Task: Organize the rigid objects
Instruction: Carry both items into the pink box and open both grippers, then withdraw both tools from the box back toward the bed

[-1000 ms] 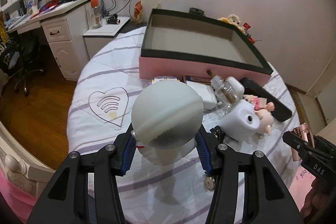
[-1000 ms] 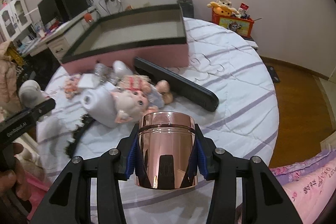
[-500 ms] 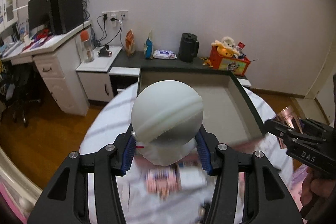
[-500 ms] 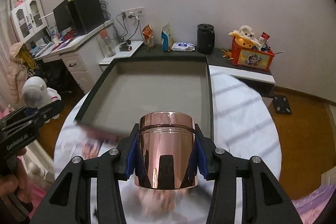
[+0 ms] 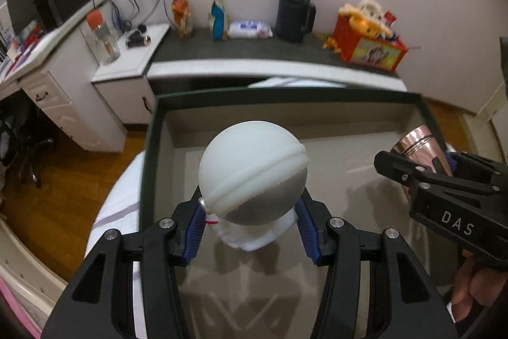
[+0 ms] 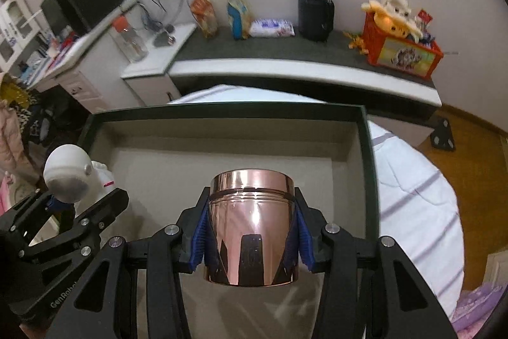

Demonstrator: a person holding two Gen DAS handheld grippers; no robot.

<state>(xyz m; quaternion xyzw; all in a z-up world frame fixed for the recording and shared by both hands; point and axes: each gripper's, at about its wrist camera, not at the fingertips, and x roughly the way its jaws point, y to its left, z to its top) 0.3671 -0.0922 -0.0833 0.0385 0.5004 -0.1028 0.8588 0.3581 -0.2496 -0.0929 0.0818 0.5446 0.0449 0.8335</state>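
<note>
**Both held objects now being carried over the open box**

A white astronaut figure [image 5: 254, 180] is being clamped between the blue pads of the left gripper [image 5: 252, 231], and a rose-gold metal canister [image 6: 250, 224] is being clamped upright by the right gripper [image 6: 250, 239].

A second ago both were being held over the bed's clutter of toys and bottles; that clutter is no longer being seen, and the grey floor of the dark-rimmed box [image 5: 149, 154] is now being shown directly beneath each gripper.

The two grippers are being held side by side and apart, the canister to the right of the figure. Bare box floor is being left open ahead of both, up to the far wall. Beyond the right rim, striped white bedding [image 6: 419, 202] is being seen, then a dark shelf [image 6: 285, 51] along the wall.
</note>
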